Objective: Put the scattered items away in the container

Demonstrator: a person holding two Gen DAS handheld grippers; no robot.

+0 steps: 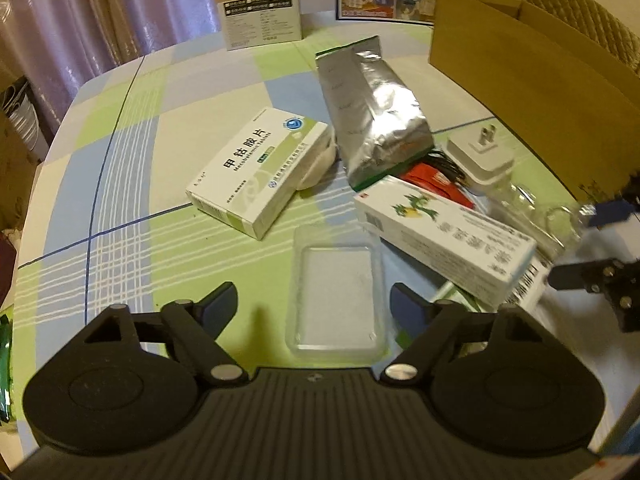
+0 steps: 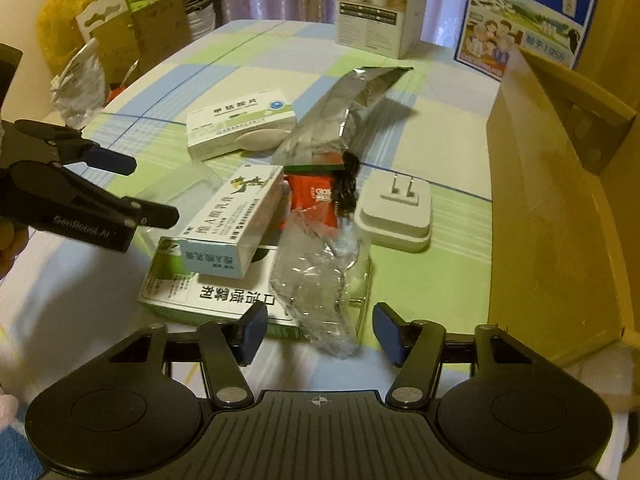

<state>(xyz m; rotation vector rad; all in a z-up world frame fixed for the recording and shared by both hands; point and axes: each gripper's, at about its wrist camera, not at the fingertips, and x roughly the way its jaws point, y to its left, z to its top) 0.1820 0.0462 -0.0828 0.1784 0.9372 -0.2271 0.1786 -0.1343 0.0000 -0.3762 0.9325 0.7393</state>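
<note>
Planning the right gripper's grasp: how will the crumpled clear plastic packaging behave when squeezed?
The crumpled clear plastic packaging looks thin and creased, so it will probably collapse between the right gripper pads. It seems light and glossy, so it may slip. It rests partly on the green box, which it could nudge.

Warm, yellowish indoor light fills both views, fairly dim and soft. The silver foil pouch (image 1: 372, 108) throws glare, and the worktop (image 1: 120, 208) carries faint shadows. Fisheye bending curves the edges, with dark corners and slight blur.
</note>
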